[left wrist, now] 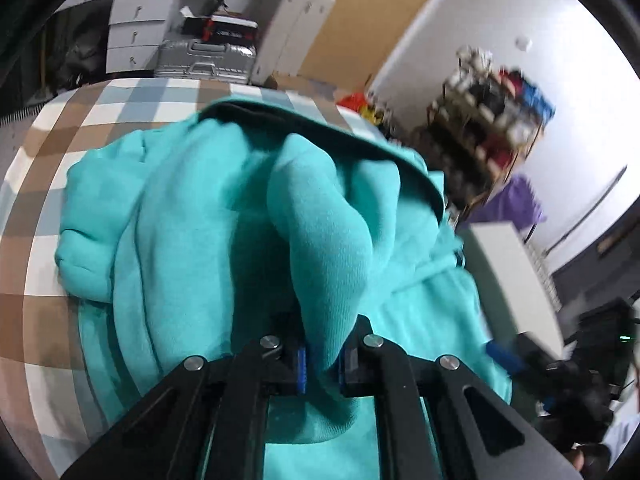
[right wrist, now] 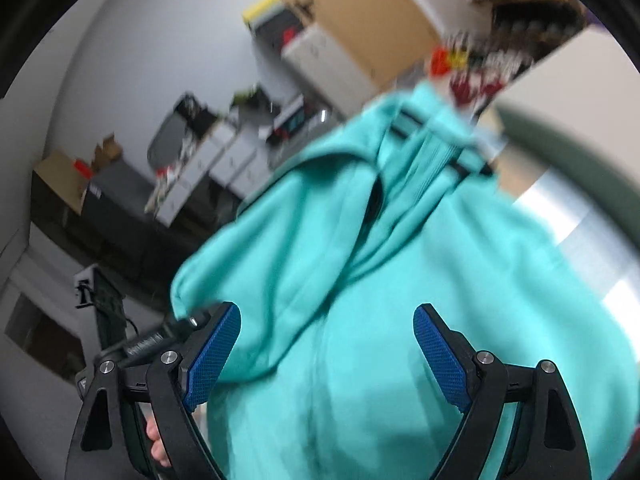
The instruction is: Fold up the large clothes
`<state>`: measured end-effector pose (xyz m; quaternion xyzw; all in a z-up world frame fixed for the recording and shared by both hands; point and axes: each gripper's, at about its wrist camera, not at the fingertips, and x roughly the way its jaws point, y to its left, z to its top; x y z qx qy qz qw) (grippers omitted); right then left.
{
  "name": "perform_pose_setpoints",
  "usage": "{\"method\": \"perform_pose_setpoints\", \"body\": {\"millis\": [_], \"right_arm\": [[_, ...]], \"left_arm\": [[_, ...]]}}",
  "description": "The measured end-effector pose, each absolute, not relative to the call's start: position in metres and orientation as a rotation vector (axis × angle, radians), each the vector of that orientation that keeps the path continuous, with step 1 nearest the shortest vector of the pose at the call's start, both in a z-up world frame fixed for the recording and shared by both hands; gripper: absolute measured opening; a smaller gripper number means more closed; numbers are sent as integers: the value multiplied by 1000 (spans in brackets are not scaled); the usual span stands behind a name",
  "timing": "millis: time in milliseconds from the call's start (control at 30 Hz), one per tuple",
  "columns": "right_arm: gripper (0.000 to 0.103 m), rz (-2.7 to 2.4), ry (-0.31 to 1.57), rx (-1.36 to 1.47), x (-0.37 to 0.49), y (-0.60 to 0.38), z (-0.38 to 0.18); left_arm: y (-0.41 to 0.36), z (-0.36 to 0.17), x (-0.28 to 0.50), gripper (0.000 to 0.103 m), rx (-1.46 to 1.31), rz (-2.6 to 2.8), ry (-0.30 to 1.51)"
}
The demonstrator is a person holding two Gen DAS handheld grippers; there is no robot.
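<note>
A turquoise hoodie (left wrist: pixel 208 220) lies bunched on a table with a brown, white and blue checked cloth (left wrist: pixel 48 184). My left gripper (left wrist: pixel 322 360) is shut on a raised fold of the hoodie, which is pinched between its blue pads and lifted into a ridge. In the right wrist view the hoodie (right wrist: pixel 360 280) hangs in loose folds, blurred. My right gripper (right wrist: pixel 326 310) stands open and wide over it, with its blue pads (right wrist: pixel 216 352) apart on either side of the cloth and not pressing it. The right gripper's blue pad and black body (left wrist: pixel 516 356) also show at the hoodie's right edge.
Behind the table stand a silver suitcase (left wrist: pixel 204 58), white drawers (left wrist: pixel 136 28) and white cabinets (left wrist: pixel 296 24). A cluttered shelf rack (left wrist: pixel 488 120), a purple cloth (left wrist: pixel 516 200) and a white unit (left wrist: pixel 508 272) are on the right. A person's fingers (right wrist: pixel 156 440) show at lower left.
</note>
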<state>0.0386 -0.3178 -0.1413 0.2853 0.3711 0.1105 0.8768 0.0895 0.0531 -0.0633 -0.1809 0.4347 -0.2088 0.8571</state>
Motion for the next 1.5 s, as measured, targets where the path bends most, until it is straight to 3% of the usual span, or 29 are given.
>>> {"method": "perform_pose_setpoints", "body": {"millis": [233, 333, 400, 467, 533, 900, 1000, 1200, 1233, 1300, 1367, 1433, 1500], "right_arm": [[86, 270, 953, 691, 114, -297, -166], [72, 300, 991, 737, 142, -282, -182], [58, 301, 996, 767, 151, -277, -191], [24, 336, 973, 799, 154, -273, -195], [7, 359, 923, 809, 148, -275, -191], [4, 265, 508, 754, 81, -347, -119], [4, 138, 542, 702, 78, -366, -121], [5, -5, 850, 588, 98, -366, -162], [8, -5, 872, 574, 101, -363, -164], [25, -60, 868, 550, 93, -361, -165], [48, -81, 867, 546, 87, -360, -156], [56, -135, 797, 522, 74, -361, -139], [57, -174, 705, 449, 60, -357, -116]], "left_arm": [[61, -66, 107, 5, -629, -553, 928], [62, -62, 103, 5, -670, -588, 916], [61, -62, 102, 5, -689, -605, 922], [61, -62, 102, 5, -703, -605, 923], [64, -60, 103, 5, -712, -608, 922], [38, -66, 106, 6, -759, -694, 958], [15, -64, 107, 11, -657, -696, 1005], [-2, -55, 102, 14, -444, -658, 1023], [0, -53, 102, 15, -441, -655, 1018], [10, -45, 102, 22, -449, -657, 972], [21, -38, 101, 22, -449, -640, 920], [37, -34, 101, 22, -470, -619, 874], [50, -37, 104, 22, -497, -571, 867]]}}
